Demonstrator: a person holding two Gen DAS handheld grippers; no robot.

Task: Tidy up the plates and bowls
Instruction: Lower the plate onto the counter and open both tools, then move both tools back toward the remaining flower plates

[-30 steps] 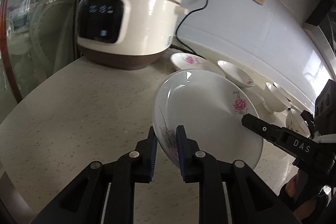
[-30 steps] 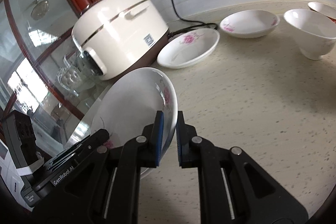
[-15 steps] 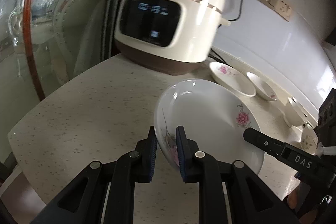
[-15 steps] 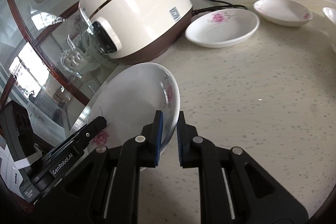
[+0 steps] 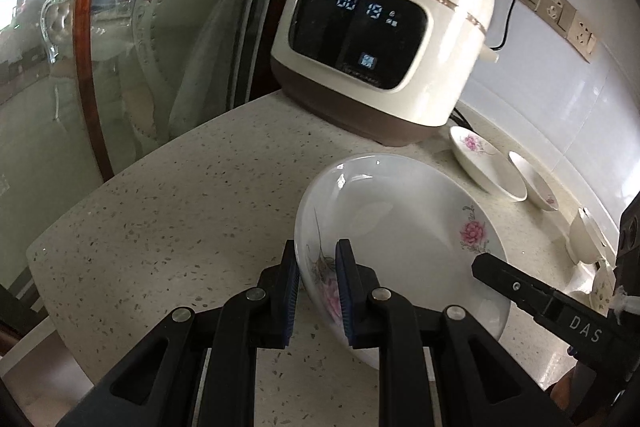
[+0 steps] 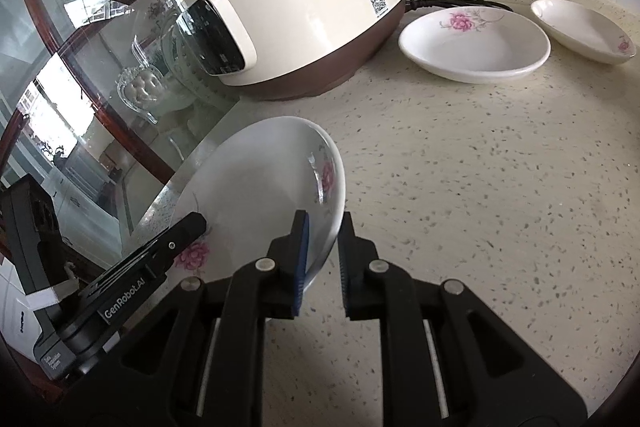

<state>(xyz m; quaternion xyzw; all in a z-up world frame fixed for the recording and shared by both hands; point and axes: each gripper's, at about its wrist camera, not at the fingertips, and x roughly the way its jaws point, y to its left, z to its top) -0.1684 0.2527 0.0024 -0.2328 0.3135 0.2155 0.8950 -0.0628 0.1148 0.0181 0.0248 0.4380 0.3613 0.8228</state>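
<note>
A large white plate with pink flowers (image 5: 400, 227) is held above the speckled counter (image 5: 180, 219) by both grippers. My left gripper (image 5: 318, 291) is shut on its near-left rim. My right gripper (image 6: 322, 259) is shut on the opposite rim; the plate also shows in the right wrist view (image 6: 260, 195). Two smaller flowered dishes (image 6: 476, 43) (image 6: 584, 31) lie on the counter by the wall. A white bowl (image 5: 588, 235) stands farther right.
A cream rice cooker (image 5: 384, 27) stands at the back of the counter, plugged into wall sockets (image 5: 552, 11). A glass cabinet door with a red wooden frame (image 5: 84, 47) borders the counter's left edge. The counter's rounded corner (image 5: 44, 247) is near.
Both grippers have carried the plate leftward toward the counter's corner in front of the rice cooker. The cooker now looks closer and the small dishes lie farther right.
</note>
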